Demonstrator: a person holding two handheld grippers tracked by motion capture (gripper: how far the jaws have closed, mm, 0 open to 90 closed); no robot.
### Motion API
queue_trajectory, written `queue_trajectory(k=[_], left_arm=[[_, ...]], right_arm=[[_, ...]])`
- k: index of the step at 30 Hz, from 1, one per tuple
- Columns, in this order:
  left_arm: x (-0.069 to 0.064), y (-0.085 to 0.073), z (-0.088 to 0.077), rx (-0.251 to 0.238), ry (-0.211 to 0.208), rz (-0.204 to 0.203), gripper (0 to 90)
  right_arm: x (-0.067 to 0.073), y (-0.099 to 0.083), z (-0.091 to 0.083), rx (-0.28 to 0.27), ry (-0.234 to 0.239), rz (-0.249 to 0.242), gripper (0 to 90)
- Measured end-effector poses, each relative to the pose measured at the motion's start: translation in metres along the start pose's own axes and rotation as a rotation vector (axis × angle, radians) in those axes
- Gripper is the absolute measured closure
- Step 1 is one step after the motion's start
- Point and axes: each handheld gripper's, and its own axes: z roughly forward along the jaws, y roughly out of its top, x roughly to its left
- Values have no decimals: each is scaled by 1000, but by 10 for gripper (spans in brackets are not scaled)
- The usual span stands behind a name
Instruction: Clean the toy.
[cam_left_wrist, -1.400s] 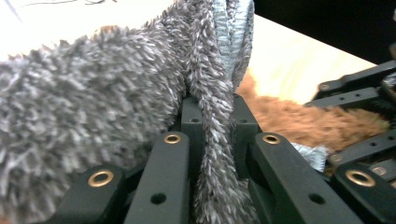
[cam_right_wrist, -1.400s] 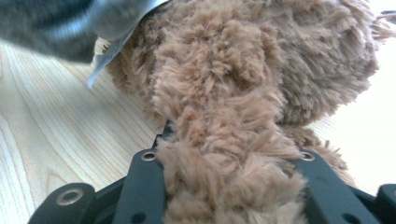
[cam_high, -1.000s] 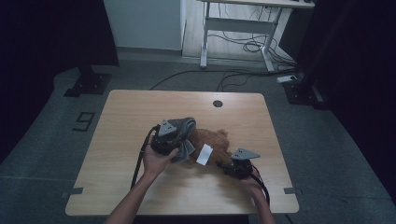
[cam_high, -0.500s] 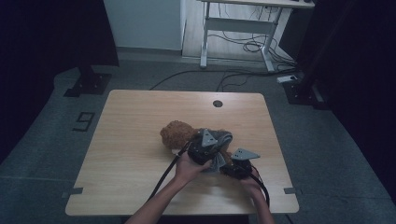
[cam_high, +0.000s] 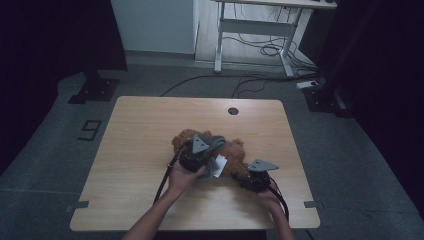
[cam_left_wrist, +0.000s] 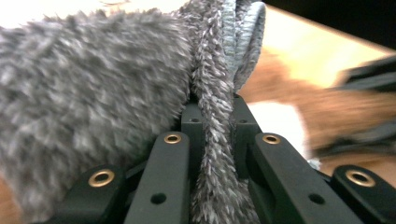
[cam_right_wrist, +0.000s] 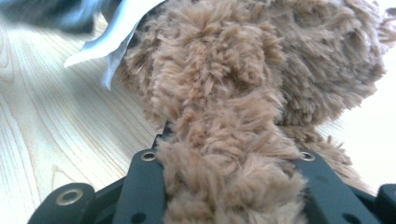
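Reaching in from the near edge of the counter (cam_high: 140, 130), the person's two forearms each carry a gripper. The right gripper (cam_high: 252, 179), nearer the edge, has its fingers (cam_right_wrist: 140, 186) clenched on a limb of the brown plush toy (cam_high: 235, 152); in the right gripper view the brown fur bulges up from between them. Just beyond, the left gripper (cam_high: 197, 155) sits over the toy's other side, its fingers (cam_left_wrist: 168, 177) clamped tight on a fold of grey fuzzy cloth (cam_high: 216, 144), whose hemmed edge runs up between them in the left gripper view. A white tag (cam_high: 219, 165) hangs beside this gripper, between the two hands. The toy lies on the counter's middle, a little toward the near right. Farther off, a round hole (cam_high: 233, 111) marks the counter's far edge, and a desk frame (cam_high: 250, 30) with cables stands on the floor behind.
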Motion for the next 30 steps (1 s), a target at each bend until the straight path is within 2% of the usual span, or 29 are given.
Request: queue_trajectory(k=[1,2,3,4,5,8,9,13,15,17,21,25,30], left_arm=[[15,-3,-5,-3,-30,-57,799],[26,-7,-8,-6,-30,-89,799],[41,-13,-13,-10,-1,-119,799],[48,-16,-16,-13,12,-139,800],[48,-16,-16,-13,12,-139,800],[68,-28,-21,-10,30,-194,800],[77,-36,-22,1,49,-215,799],[84,-44,-26,14,71,-226,799],[85,-45,-29,5,67,-233,798],[84,-42,-34,-19,38,-248,797],[75,-25,-39,-57,3,-236,796],[56,-1,-32,-60,-32,-189,796],[25,25,-13,-52,-95,-131,796]], right_arm=[[-1,0,0,-3,4,-1,637],[-1,0,-1,-2,6,2,636],[0,0,0,1,2,-1,636],[0,0,0,3,1,-1,636],[0,0,0,3,1,-1,636],[0,0,0,1,5,-2,636],[0,0,0,3,4,-4,636],[0,0,0,3,5,-5,636],[-1,-1,0,2,7,-4,636],[-2,-1,0,1,8,-2,636],[-2,-1,0,-1,7,3,636],[-1,0,0,4,2,-1,636],[-1,0,0,3,3,0,636]])
